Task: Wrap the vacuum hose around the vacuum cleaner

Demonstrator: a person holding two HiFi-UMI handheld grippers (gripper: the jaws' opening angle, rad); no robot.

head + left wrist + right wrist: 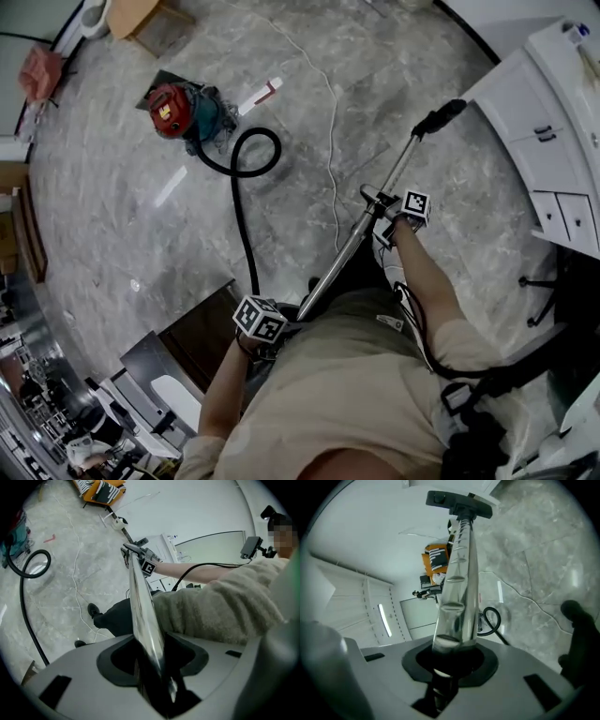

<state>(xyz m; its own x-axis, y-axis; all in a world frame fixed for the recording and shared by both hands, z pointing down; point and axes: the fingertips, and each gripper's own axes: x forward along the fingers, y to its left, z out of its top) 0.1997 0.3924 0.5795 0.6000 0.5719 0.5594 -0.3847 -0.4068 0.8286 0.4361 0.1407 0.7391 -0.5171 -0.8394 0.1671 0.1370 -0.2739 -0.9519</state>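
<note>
Shows mirror-bright metal on the wand (337,261), matt plastic on the hose (240,217), polished veined stone on the floor (112,216).

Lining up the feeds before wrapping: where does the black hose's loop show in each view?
Head view: hose loop upper left of centre, beside the red vacuum cleaner.
Left gripper view: hose loop near the left edge.
Right gripper view: hose loop, small, just right of the metal wand.
Shared landmark: the metal wand crosses all three views.
</note>
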